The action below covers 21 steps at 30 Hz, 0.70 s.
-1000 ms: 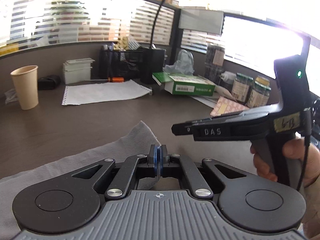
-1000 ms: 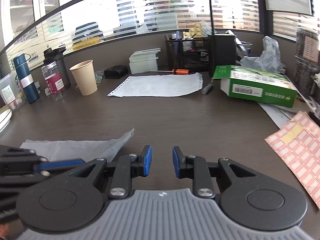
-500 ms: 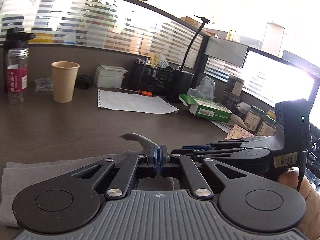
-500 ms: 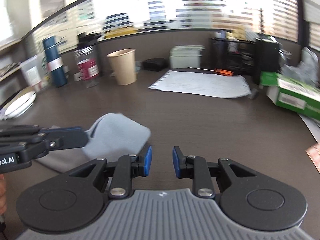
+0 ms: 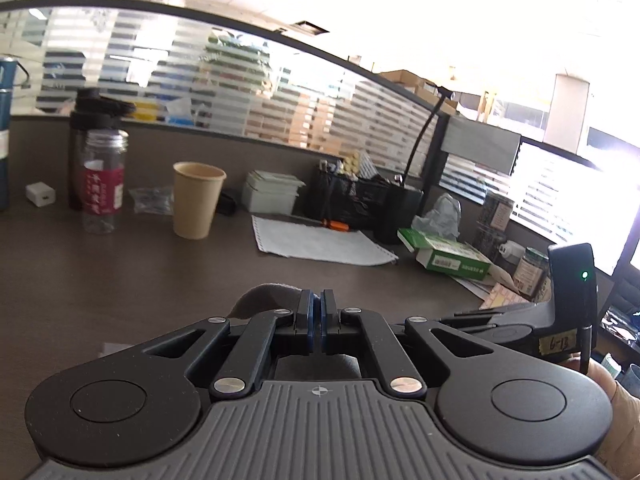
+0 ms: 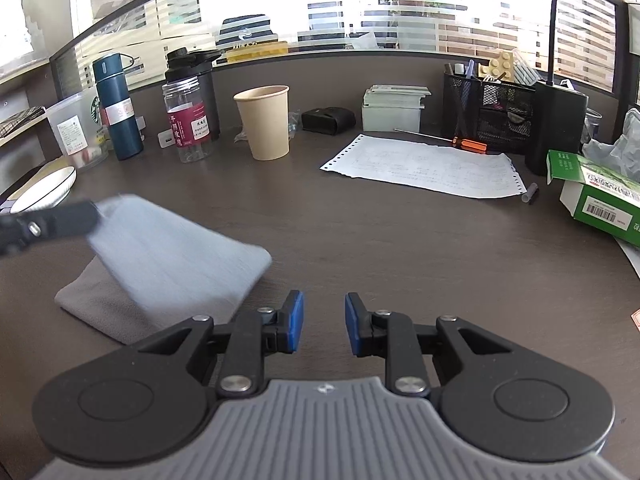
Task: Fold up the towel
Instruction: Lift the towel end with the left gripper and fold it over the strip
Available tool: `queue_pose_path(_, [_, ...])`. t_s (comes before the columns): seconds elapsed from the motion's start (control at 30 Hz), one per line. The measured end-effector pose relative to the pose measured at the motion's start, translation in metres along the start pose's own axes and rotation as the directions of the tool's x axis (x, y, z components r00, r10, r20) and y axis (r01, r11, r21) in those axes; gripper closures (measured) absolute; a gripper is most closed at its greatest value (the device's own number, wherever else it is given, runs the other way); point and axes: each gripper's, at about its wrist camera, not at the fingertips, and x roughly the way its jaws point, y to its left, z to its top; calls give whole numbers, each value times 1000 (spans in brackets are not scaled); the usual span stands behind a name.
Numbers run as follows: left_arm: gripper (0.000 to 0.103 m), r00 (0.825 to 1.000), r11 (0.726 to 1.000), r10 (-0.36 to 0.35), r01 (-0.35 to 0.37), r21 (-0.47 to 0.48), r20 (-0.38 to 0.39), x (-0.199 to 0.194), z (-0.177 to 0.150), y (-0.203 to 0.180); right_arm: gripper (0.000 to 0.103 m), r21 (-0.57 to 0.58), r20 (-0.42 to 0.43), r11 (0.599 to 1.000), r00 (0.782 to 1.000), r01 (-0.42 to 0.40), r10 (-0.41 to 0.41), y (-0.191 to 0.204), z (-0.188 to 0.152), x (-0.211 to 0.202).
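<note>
A grey towel lies on the dark desk at the left of the right wrist view, one half lifted and curving over the half that stays flat. My left gripper enters from the left edge, shut on the towel's raised edge. In the left wrist view the left gripper has its blue pads pressed together, and a hump of towel shows just behind them. My right gripper hovers open over bare desk to the right of the towel, nothing between its pads. Its body shows at the right.
Toward the back stand a paper cup, a clear bottle, a blue flask and a black mesh organiser. A printed sheet and a screwdriver lie mid-desk. A green box sits right, a white bowl left.
My left gripper has lifted the towel's edge and carried it leftward over the rest of the towel, so a fold now curves up. The right gripper shifted sideways, still open.
</note>
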Motion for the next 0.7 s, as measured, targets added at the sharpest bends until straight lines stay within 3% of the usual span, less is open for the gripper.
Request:
queue_pose_path(0.3, [97,999,999,39,-39,-23,12,-25,1,19,77,-23,-2,1000,1000,-18,18,10,-1,0])
queue_pose_path(0.5, [97,999,998,52,-52,-28,-7,-22,-1,32,77,-32,-12,999,999,-32,31,17,-2,3])
queue_pose_path(0.7, [97,998,998,58,-58,4,27,-24,13,35,77,-41,-7,999,1000,-26,26,20,-3,-1])
